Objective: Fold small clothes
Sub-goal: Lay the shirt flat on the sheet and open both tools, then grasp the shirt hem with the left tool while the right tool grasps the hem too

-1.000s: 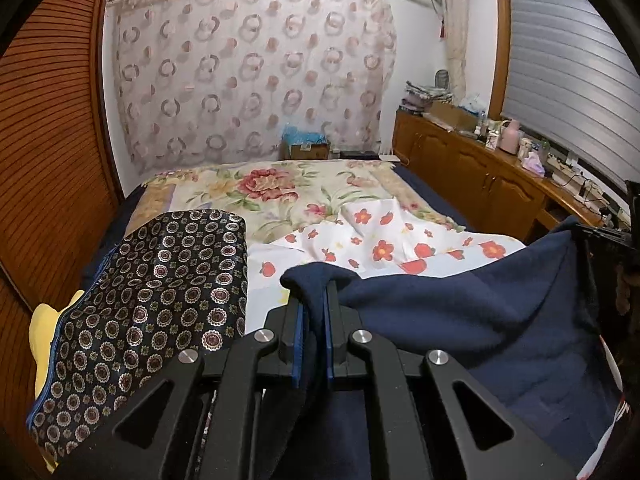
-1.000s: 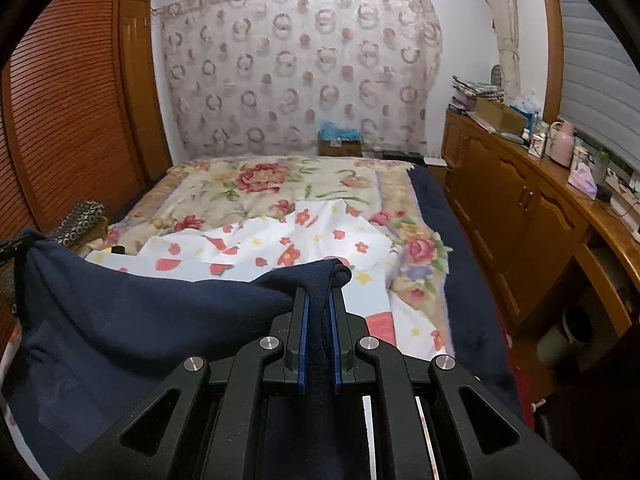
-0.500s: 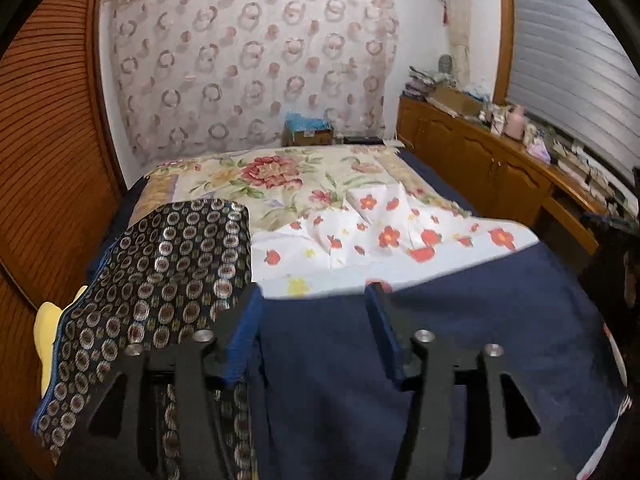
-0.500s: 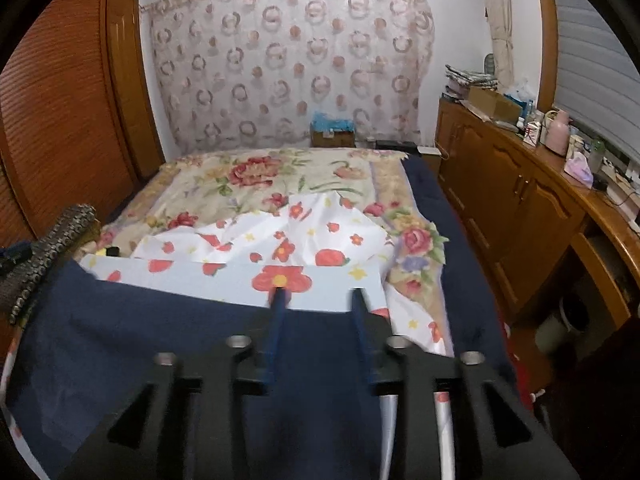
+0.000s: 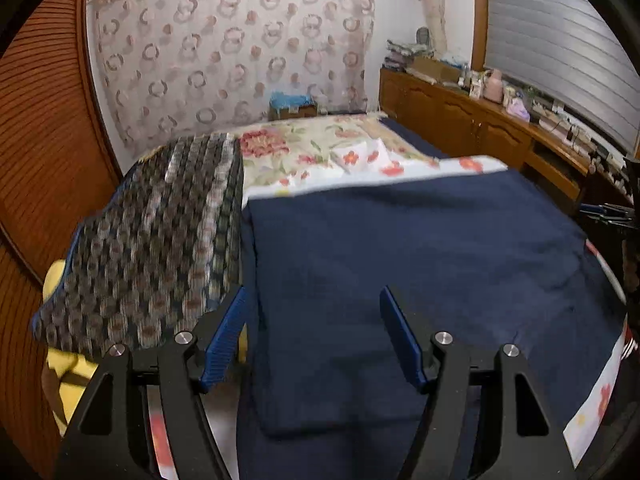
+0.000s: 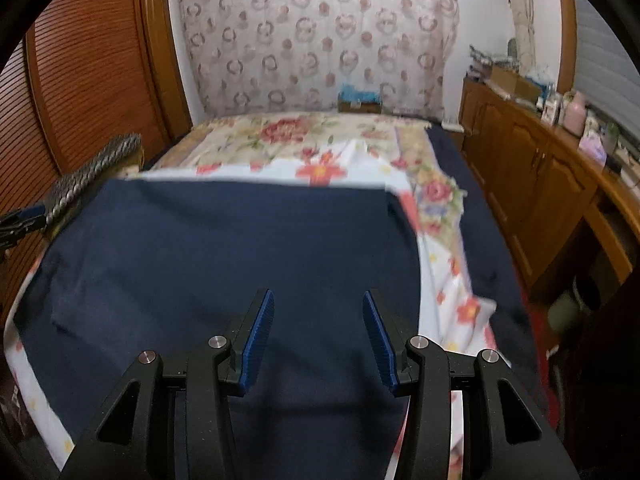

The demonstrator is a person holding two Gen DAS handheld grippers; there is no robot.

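Note:
A navy blue garment lies spread flat on the bed, over a white sheet with red flowers. It also shows in the right wrist view. My left gripper is open and empty, just above the garment's near left part. My right gripper is open and empty above the garment's near right part. The garment's near edge is hidden behind both grippers.
A dark patterned cloth lies left of the garment, over something yellow. A wooden sideboard with clutter runs along the right. A wooden slatted door stands on the left. The floral bedspread reaches to the curtain.
Both grippers were shut on the navy garment's corners, holding it up. They opened, the garment dropped flat on the bed, and both grippers pulled back.

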